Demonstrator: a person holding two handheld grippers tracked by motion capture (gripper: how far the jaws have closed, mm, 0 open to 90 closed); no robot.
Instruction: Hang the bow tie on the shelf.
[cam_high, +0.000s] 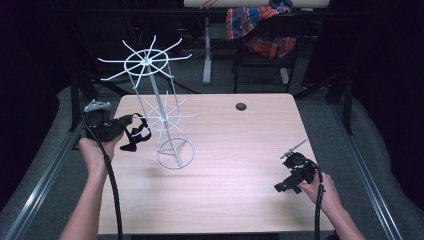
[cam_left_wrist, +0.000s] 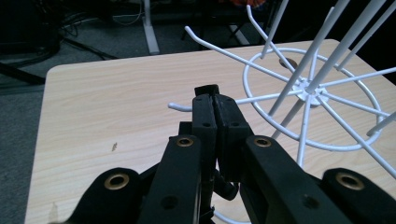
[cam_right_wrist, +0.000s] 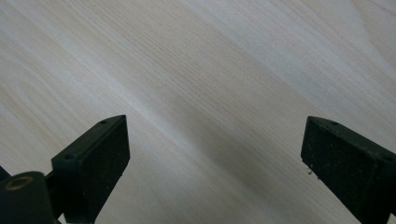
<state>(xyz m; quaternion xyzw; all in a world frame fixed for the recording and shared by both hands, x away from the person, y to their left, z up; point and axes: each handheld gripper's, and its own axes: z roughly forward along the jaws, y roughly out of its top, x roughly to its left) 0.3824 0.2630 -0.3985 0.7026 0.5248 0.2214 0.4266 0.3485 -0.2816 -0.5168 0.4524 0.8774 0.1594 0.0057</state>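
A white wire rack (cam_high: 166, 117) stands on the wooden table (cam_high: 235, 145), with a ring base (cam_high: 176, 152) and two tiers of hooked spokes. My left gripper (cam_high: 129, 122) hovers just left of the lower tier, shut on a black looped strap (cam_high: 137, 136) that dangles below the jaws. In the left gripper view the jaws (cam_left_wrist: 214, 100) press together on the strap's black edge (cam_left_wrist: 208, 88), and a white hook tip (cam_left_wrist: 175, 106) sits just beyond them. My right gripper (cam_high: 287, 184) is low over the table's right side, open with nothing between its pads (cam_right_wrist: 95, 154).
A dark round grommet (cam_high: 241, 106) is set in the table near its far edge. Behind the table stand a white table leg (cam_high: 207, 47) and a chair draped with a plaid cloth (cam_high: 260, 25). Grey floor surrounds the table.
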